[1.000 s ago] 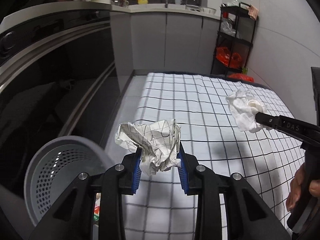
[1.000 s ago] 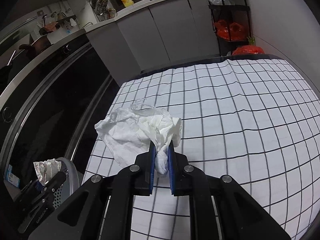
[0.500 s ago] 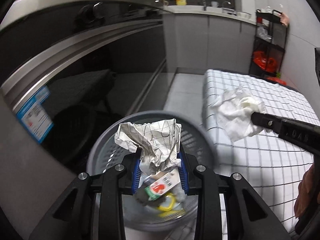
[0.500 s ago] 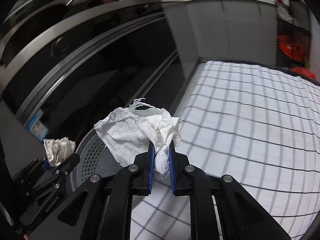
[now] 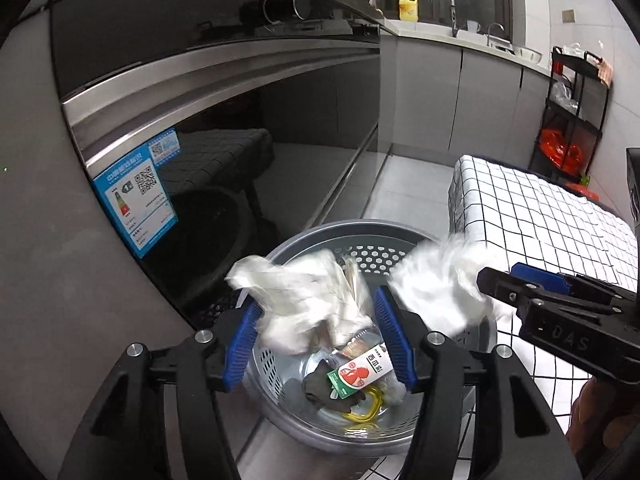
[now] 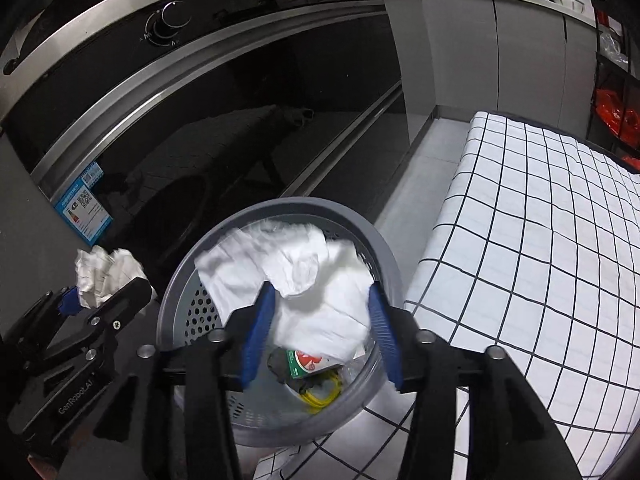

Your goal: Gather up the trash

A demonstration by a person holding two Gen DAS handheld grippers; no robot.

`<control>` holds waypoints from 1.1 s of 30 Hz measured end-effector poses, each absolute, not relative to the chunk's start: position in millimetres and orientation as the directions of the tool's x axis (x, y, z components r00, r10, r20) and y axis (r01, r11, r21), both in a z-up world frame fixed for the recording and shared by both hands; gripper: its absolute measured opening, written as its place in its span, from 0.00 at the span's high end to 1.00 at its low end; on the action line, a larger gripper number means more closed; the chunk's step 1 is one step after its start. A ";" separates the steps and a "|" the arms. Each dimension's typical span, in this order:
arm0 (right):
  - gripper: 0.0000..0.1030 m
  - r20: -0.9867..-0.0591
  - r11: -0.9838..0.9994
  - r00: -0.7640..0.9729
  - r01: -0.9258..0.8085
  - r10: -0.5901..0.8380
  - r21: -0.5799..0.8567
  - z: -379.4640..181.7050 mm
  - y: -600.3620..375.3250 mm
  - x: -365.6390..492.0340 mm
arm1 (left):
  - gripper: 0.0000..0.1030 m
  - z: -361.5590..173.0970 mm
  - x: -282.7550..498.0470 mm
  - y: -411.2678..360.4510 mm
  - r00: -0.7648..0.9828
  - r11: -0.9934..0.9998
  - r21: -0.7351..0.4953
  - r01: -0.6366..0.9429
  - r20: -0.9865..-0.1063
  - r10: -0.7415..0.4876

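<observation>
The black glass oven front [image 5: 224,128] with its steel bands fills the left of both views, carrying a blue energy label [image 5: 134,204]. Grey kitchen cabinets [image 5: 460,92] run along the back wall, and a black wire rack [image 5: 576,120] with red bags stands in the far corner. The bench [image 6: 532,248], draped in a white cloth with a black grid, reaches in from the right, its near corner just beside the bin.

The grey perforated waste bin [image 5: 372,240] stands on the floor between the oven and the bench. At its bottom lie a green and red carton [image 5: 356,372], a dark object and a yellow loop of cord [image 6: 320,396].

The left claw [image 5: 318,340] hangs over the bin's left side. Its jaws have just been opening; the blue pads stand apart, and the crumpled grid-printed paper [image 5: 308,300], blurred, sits between them over the bin's mouth, no longer pinched as far as the blur lets me judge.

The right claw [image 6: 316,332] hangs over the bin from the bench side. Its jaws have also just been opening, and the white crumpled tissue [image 6: 304,276] lies loose between and ahead of the spread pads, above the bin's inside. Part of a hand [image 5: 600,424] shows behind it at the left wrist view's lower right edge.
</observation>
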State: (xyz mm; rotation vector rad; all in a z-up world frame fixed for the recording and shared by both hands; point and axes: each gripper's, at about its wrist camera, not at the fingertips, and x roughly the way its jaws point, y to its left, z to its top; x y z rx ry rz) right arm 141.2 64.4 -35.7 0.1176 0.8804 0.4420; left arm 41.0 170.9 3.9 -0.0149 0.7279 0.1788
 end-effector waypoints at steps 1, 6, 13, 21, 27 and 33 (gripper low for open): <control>0.53 -0.717 0.904 0.555 -0.322 0.422 0.282 -35.8 63.9 141.9 | 0.41 4.1 40.4 172.0 0.732 0.985 0.045 -0.168 -0.663 0.155; 0.53 -0.714 0.903 0.556 -0.304 0.427 0.303 -34.8 60.0 140.2 | 0.30 6.8 37.5 176.8 0.744 0.984 0.032 -0.176 -0.650 0.154; 0.49 -0.696 0.903 0.576 -0.293 0.429 0.314 -29.2 60.0 131.2 | 0.27 10.5 32.1 174.9 0.760 0.984 0.037 -0.175 -0.630 0.159; 0.49 -0.686 0.904 0.589 -0.281 0.428 0.323 -26.1 57.9 121.8 | 0.21 11.0 28.4 175.9 0.764 0.983 0.037 -0.180 -0.624 0.164; 0.46 -0.683 0.914 0.607 -0.280 0.407 0.295 -24.1 60.8 110.2 | 0.17 10.9 27.4 175.6 0.766 0.983 0.042 -0.181 -0.621 0.168; 0.38 -0.667 0.921 0.636 -0.284 0.388 0.265 -19.5 62.4 96.8 | 0.12 11.9 24.7 173.8 0.771 0.981 0.053 -0.185 -0.611 0.178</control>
